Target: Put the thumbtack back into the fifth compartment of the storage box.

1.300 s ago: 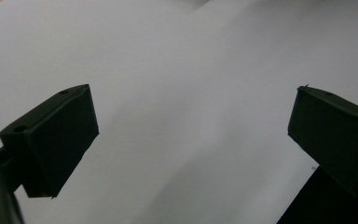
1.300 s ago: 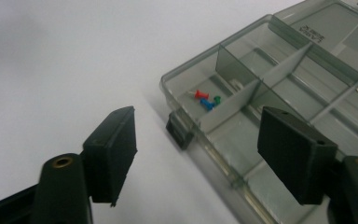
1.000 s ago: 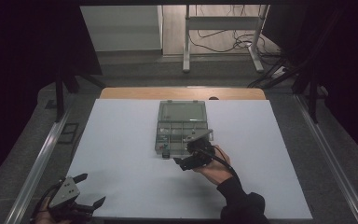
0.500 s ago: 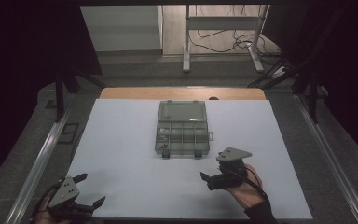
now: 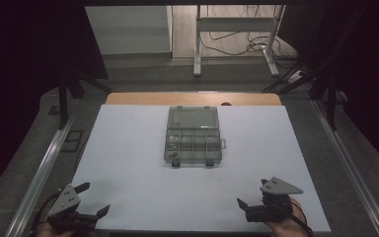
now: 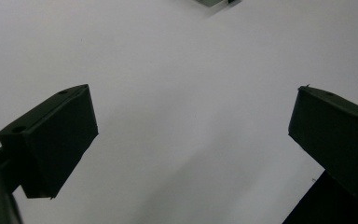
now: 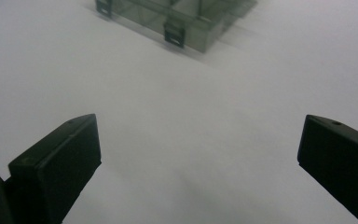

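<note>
1. Clear grey plastic compartment box (image 5: 193, 136) lies at table centre, lid open, long axis running away from the person.
2. Right gripper (image 5: 254, 207) — jaws wide, just been opening, empty — sits nearer, box up-left.
3. Left gripper (image 5: 90, 198) — wide, empty.

organizer box (image 5: 193, 136) | clear grey plastic, compartmented | lid shut, flat | table centre
</note>
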Tool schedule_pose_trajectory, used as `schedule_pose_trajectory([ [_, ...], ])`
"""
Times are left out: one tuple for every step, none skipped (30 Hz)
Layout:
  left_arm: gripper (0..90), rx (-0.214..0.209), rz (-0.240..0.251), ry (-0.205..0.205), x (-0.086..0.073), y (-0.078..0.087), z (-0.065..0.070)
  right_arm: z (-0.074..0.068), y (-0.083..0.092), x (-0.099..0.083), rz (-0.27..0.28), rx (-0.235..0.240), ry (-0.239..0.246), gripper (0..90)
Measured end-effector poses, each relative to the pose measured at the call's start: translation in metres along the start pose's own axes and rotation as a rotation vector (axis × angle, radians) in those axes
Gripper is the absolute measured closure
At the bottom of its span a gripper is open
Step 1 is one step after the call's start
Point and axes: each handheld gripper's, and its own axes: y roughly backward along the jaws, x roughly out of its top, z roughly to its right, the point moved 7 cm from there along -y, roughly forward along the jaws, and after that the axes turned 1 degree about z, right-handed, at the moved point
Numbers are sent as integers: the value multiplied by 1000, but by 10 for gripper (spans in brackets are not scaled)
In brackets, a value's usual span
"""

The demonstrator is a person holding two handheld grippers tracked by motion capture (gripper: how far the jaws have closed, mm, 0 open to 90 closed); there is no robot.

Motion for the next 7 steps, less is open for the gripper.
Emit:
schedule_pose_trajectory([
  [16,-1,-1,2,0,0,0,2,2,-4,-6,-12,-2,0],
  [16,-1,0,5,0,0,-1,5,4,-8,-8,-27,-8,0],
  [16,-1,0,5,0,0,-1,7,5,-11,-11,-37,-14,0],
  [16,-1,1,6,0,0,-1,9,5,-15,-16,-43,-25,0],
  [16,0,1,4,0,0,-1,11,6,-18,-20,-48,-32,0],
  [16,-1,2,4,0,0,0,12,5,-19,-25,-48,-42,0],
  [16,-1,0,2,0,0,0,13,6,-19,-21,-51,-50,0],
])
